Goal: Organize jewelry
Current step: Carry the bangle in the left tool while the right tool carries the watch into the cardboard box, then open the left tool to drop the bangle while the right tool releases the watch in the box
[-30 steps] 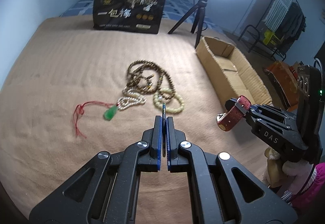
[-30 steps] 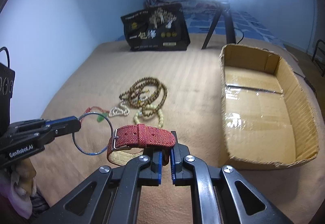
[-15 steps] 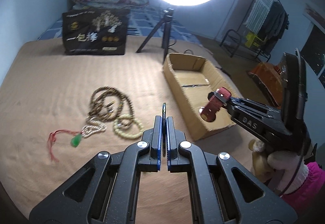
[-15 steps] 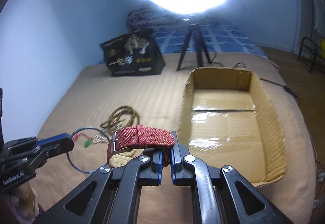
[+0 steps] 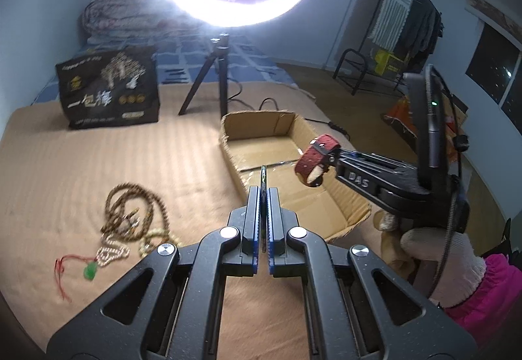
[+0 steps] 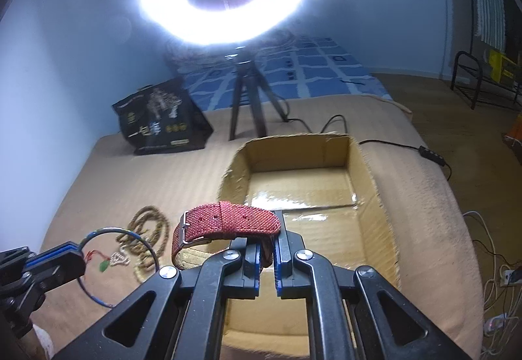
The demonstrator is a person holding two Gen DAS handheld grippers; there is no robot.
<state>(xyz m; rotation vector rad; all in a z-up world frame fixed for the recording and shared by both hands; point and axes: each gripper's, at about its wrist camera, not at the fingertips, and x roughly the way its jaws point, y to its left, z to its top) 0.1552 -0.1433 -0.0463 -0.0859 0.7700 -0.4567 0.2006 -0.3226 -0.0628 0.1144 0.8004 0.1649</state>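
Cardboard, an open shallow box (image 6: 303,193), lies on a bed covered with a tan blanket (image 5: 98,164), and both tools are carrying jewellery toward it. The right tool (image 6: 266,257) is pressed shut on a red woven watch strap (image 6: 228,221) with a silver buckle; the strap loops out to the left of the tips. In the right wrist view the box lies straight ahead and just below this tool, its long axis running away from the camera, its near wall under the tool's arms, its taped floor bare. The left wrist view shows the same strap held above the box's right side.

The left tool (image 5: 264,193) is pinched on a thin blue bangle (image 6: 119,265), seen edge-on as a sliver between its tips in its own view and as a full ring in the right wrist view. From the left tool, the box sits ahead and slightly right, with the tips about at its near left wall.

By my reading the right tool is the nearer to a drop, already over the opening, while the bangle has yet to clear the rim.

Left on the blanket, well to the left of the box, are a brown bead necklace (image 5: 130,210), pale bead bracelets (image 5: 114,254) and a green pendant on red cord (image 5: 89,270)
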